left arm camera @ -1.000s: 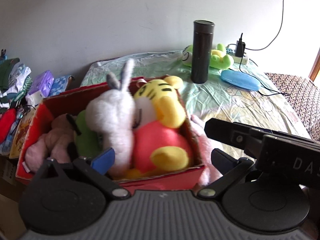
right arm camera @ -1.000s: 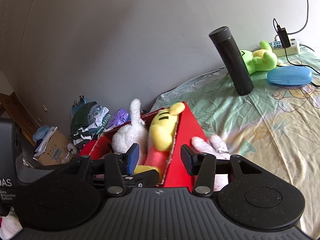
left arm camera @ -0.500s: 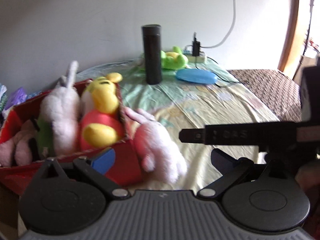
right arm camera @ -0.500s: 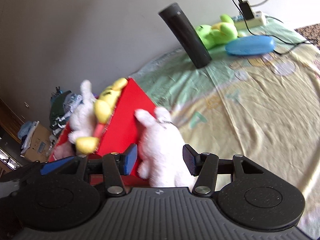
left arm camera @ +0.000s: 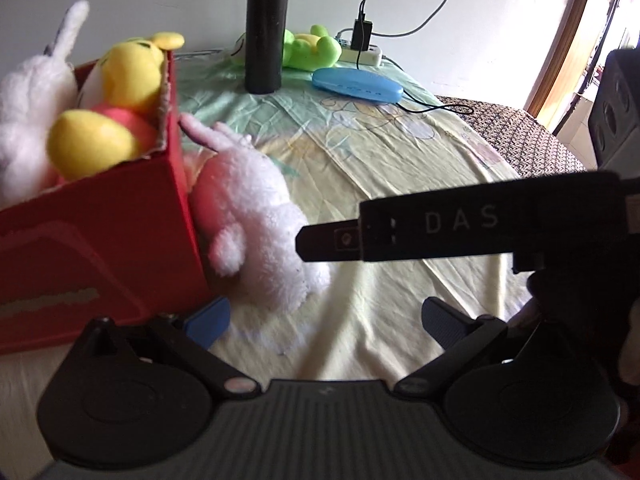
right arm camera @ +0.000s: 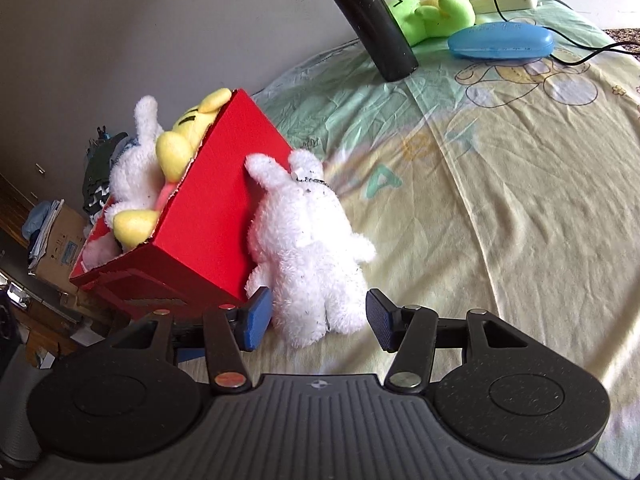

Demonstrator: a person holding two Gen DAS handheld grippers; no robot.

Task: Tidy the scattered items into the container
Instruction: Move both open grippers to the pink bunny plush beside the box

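Note:
A red box (left arm camera: pixel 100 240) (right arm camera: pixel 208 216) stands on the bed, packed with a yellow tiger plush (left arm camera: pixel 132 76) and a white rabbit plush (left arm camera: pixel 28 112). Another white rabbit plush (left arm camera: pixel 256 216) (right arm camera: pixel 308 248) lies face down against the box's outer wall. My right gripper (right arm camera: pixel 316 322) straddles its feet. The jaws are opening and the pads do not press on it. My left gripper (left arm camera: pixel 322 316) is open over the bare sheet just short of that plush, with nothing between its fingers. The right gripper's black housing (left arm camera: pixel 460 220) crosses the left wrist view. A green plush (left arm camera: pixel 308 50) (right arm camera: pixel 436 12) lies at the far end.
A tall black flask (left arm camera: pixel 266 28) (right arm camera: pixel 372 20) stands at the back of the bed. Next to it lie a blue case (left arm camera: pixel 356 84) (right arm camera: pixel 500 40) and a power strip (left arm camera: pixel 364 54) with cables. Clothes and a cardboard carton (right arm camera: pixel 60 236) sit beyond the bed's left edge.
Both grippers have sunk and swung from over the box to the white rabbit plush beside it. The right jaws have widened and now stand on either side of its feet.

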